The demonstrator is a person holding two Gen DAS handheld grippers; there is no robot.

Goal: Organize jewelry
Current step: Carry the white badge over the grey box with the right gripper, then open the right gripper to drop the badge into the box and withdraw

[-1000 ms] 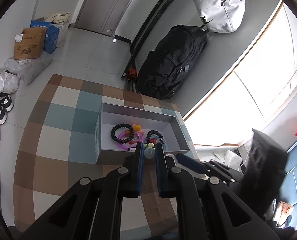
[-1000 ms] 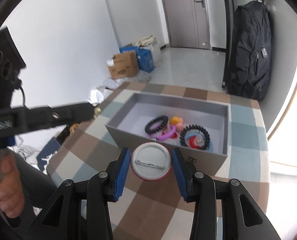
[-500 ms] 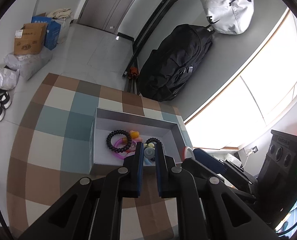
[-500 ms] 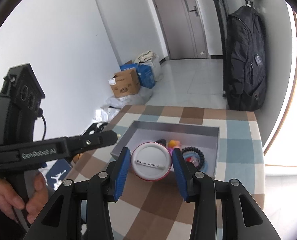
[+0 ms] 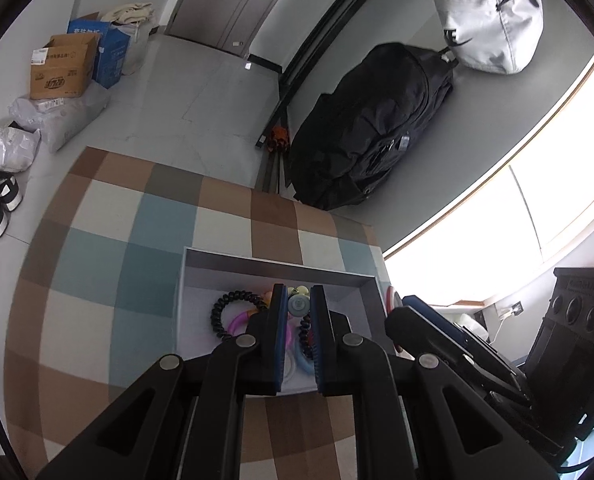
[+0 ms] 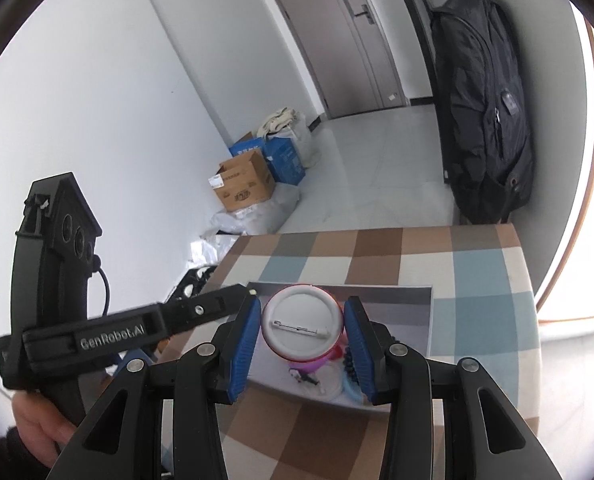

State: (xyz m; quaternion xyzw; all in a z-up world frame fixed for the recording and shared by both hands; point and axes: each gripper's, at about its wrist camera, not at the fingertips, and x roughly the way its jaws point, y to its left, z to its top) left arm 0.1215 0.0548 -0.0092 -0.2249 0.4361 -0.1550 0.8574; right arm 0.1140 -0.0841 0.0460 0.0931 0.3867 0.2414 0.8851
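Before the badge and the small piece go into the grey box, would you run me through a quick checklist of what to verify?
1. Round pin badge seated between the right gripper's blue pads, pin side facing the camera: ok.
2. Left gripper shut on the small blue-grey round piece: ok.
3. Both grippers over the grey box: ok, each view shows its interior past the fingertips.
4. Free floor in the box: cannot tell; the black bead bracelet, the pink ring and other pieces lie there, and the fingers hide the rest.
5. Grippers apart from each other: ok, a gap shows between them.
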